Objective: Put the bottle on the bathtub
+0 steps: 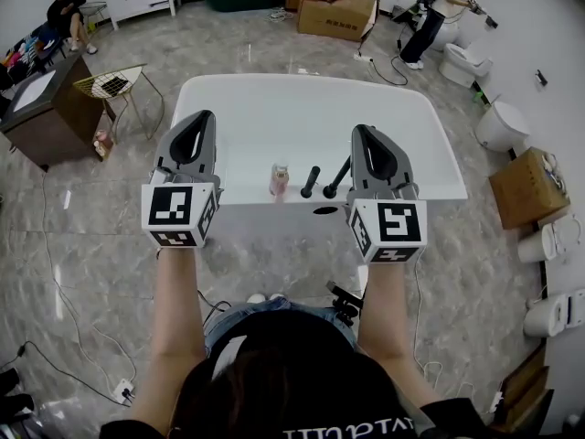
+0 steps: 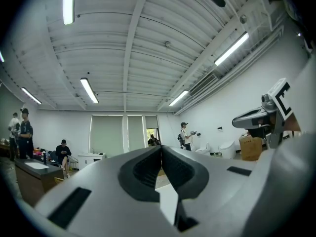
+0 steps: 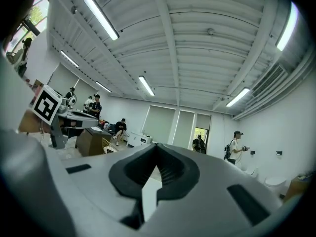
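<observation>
A small pinkish bottle (image 1: 279, 179) with a pale cap stands upright on the near rim of the white bathtub (image 1: 239, 196). Just to its right, two black faucet handles (image 1: 324, 181) rise from the same rim. I hold both grippers up in front of me, jaws tilted upward and away from the bottle. My left gripper (image 1: 202, 117) (image 2: 161, 148) is shut with nothing in it. So is my right gripper (image 1: 360, 131) (image 3: 157, 145), its jaws closed and empty. Both gripper views show only the ceiling and the far room, not the bottle.
A dark wooden vanity (image 1: 44, 108) and a wire chair (image 1: 113, 82) stand to the left. Cardboard boxes (image 1: 336, 15) (image 1: 525, 187) and toilets (image 1: 500, 123) line the back and right. One person (image 1: 66, 11) sits at back left, another (image 1: 433, 11) stands at back right. Cables (image 1: 64, 309) trail on the floor.
</observation>
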`<state>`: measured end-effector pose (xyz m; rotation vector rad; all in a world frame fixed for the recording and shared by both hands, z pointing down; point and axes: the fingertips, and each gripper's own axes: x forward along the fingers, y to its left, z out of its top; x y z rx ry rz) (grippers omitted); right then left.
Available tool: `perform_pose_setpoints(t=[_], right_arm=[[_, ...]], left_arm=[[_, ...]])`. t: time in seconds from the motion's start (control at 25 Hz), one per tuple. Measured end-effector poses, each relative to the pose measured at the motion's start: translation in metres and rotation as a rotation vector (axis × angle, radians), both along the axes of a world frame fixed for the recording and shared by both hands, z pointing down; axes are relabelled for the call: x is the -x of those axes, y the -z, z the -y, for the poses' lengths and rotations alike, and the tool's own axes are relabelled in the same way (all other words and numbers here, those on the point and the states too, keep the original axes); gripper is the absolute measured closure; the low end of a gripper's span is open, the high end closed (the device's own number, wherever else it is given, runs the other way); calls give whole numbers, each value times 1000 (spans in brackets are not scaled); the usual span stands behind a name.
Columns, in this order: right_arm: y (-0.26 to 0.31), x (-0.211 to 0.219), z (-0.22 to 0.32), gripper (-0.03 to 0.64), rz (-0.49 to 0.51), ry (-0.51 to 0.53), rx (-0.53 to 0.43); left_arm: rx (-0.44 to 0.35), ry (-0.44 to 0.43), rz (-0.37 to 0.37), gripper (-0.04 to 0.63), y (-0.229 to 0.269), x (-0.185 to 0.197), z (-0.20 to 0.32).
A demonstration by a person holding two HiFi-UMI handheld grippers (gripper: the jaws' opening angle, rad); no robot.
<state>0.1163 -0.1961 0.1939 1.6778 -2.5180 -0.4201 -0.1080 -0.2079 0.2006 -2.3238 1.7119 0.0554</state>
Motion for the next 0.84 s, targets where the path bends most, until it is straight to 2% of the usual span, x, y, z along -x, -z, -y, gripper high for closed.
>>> perform_pose_setpoints(t=[0.84], right_arm=[[-4, 4, -6, 603, 23, -17, -8]], left_arm=[[-32, -3, 6, 583, 12, 6, -3]])
